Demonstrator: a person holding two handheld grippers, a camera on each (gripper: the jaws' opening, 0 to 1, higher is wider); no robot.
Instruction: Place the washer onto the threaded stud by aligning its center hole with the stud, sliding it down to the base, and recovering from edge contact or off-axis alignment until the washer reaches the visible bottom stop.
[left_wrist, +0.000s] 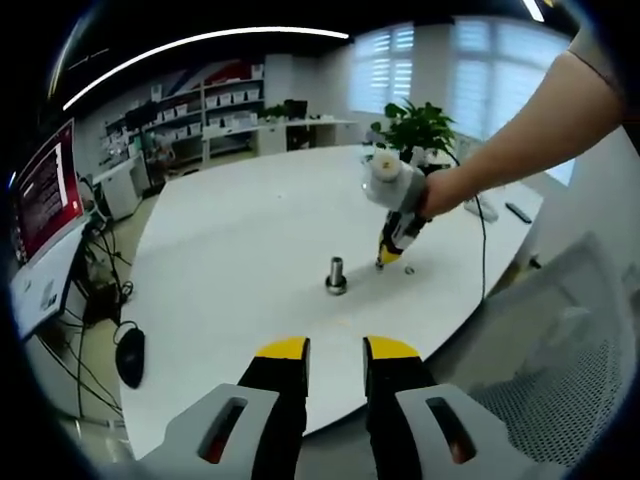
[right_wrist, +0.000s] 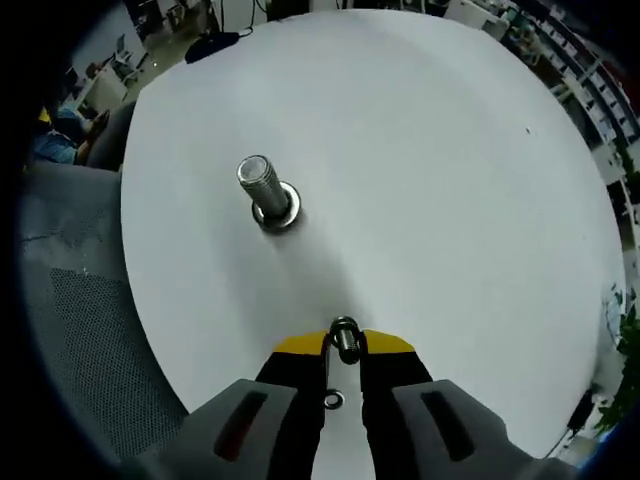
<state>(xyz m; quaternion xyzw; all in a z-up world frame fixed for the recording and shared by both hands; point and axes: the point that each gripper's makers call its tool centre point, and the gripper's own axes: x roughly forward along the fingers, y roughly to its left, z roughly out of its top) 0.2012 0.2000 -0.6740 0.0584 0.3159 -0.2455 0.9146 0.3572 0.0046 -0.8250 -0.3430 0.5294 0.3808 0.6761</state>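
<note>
The threaded stud (right_wrist: 258, 182) stands upright on the white table (right_wrist: 450, 150), its long axis vertical, a nut or collar ringing its base. From the right gripper (right_wrist: 343, 345) it lies ahead and off to the left, well apart. That gripper is clenched on the washer (right_wrist: 345, 338), pinched edge-on between the yellow tips (a second small ring (right_wrist: 333, 401) lies on the table beneath the jaws). The left gripper (left_wrist: 335, 350) hangs back from the stud (left_wrist: 336, 272), jaws parted and grasping nothing. The right hand (left_wrist: 440, 190) is clearly nearer the stud, so the carry looks its own: across, then level the washer over the stud's axis.
</note>
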